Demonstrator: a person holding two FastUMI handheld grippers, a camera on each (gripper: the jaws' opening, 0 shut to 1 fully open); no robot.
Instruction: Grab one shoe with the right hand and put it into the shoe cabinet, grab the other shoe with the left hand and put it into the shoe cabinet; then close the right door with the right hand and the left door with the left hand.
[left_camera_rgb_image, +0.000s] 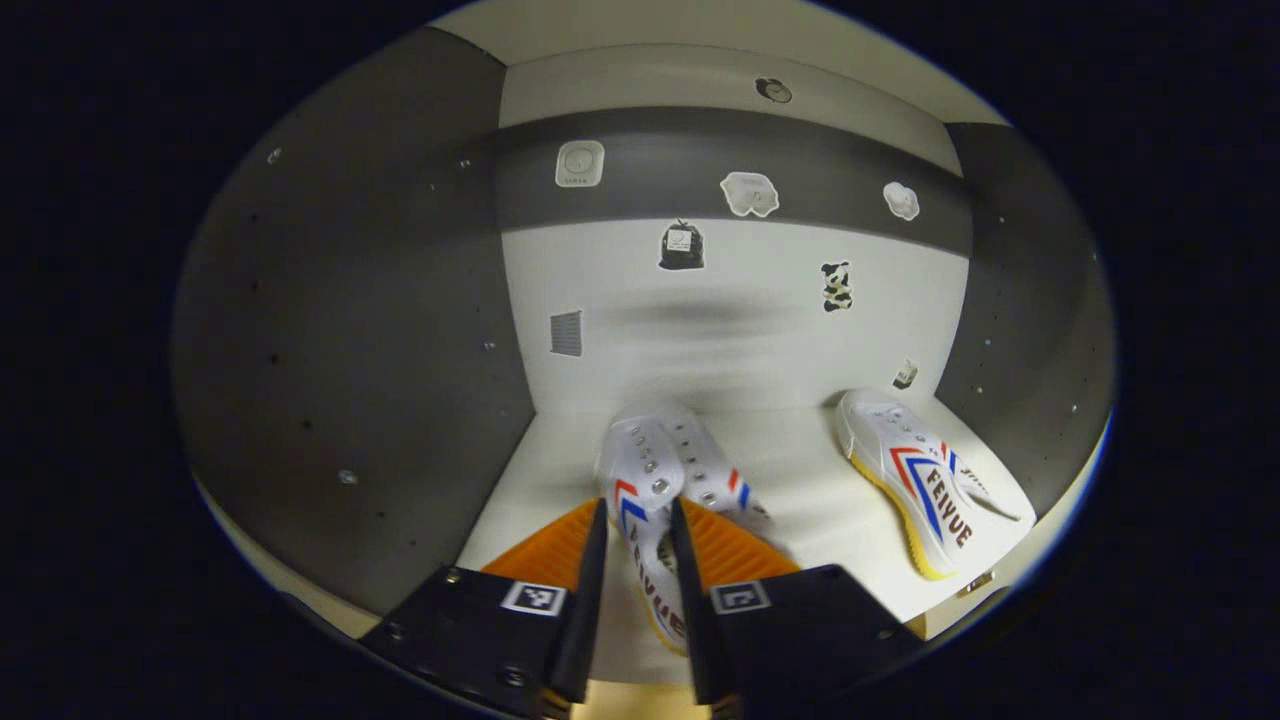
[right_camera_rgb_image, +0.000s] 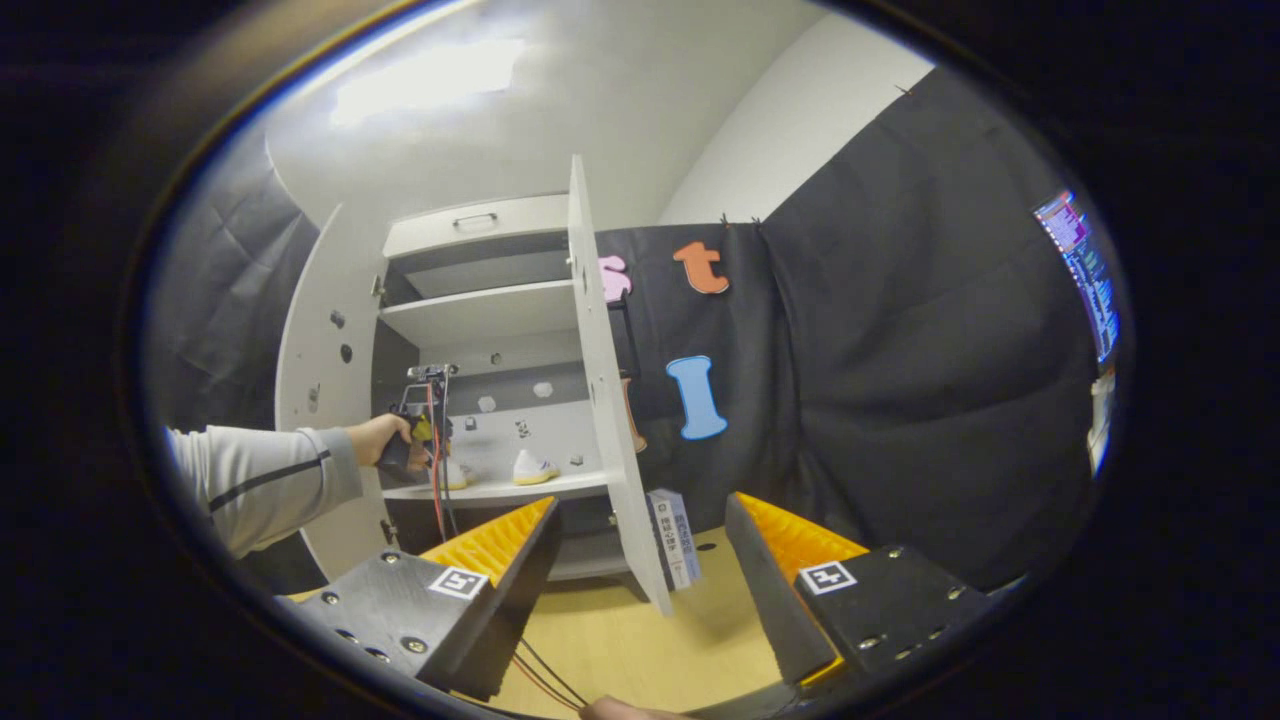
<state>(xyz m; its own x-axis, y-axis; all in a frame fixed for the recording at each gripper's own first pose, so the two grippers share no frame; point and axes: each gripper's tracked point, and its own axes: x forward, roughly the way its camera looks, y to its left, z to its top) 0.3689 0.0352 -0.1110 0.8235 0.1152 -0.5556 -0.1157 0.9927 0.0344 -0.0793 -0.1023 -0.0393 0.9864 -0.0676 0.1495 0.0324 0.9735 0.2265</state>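
In the left gripper view a white shoe (left_camera_rgb_image: 655, 470) with red and blue stripes lies toe-away on the cabinet's white shelf (left_camera_rgb_image: 790, 465). My left gripper (left_camera_rgb_image: 640, 545) is shut on its near side wall. The second shoe (left_camera_rgb_image: 925, 480) rests on its side at the shelf's right, by the dark side wall. In the right gripper view the shoe cabinet (right_camera_rgb_image: 480, 310) stands with both doors open, and that second shoe (right_camera_rgb_image: 533, 468) sits on the shelf. A hand holds the left gripper (right_camera_rgb_image: 418, 425) inside it. My right gripper (right_camera_rgb_image: 643, 505) is open and holds nothing, well back from the cabinet.
The right door (right_camera_rgb_image: 605, 400) swings out edge-on toward me; the left door (right_camera_rgb_image: 320, 340) stands open beyond the sleeve (right_camera_rgb_image: 260, 480). A book-like box (right_camera_rgb_image: 675, 535) leans by the right door on the wooden floor (right_camera_rgb_image: 640, 650). Small stickers (left_camera_rgb_image: 748, 193) dot the cabinet's back wall.
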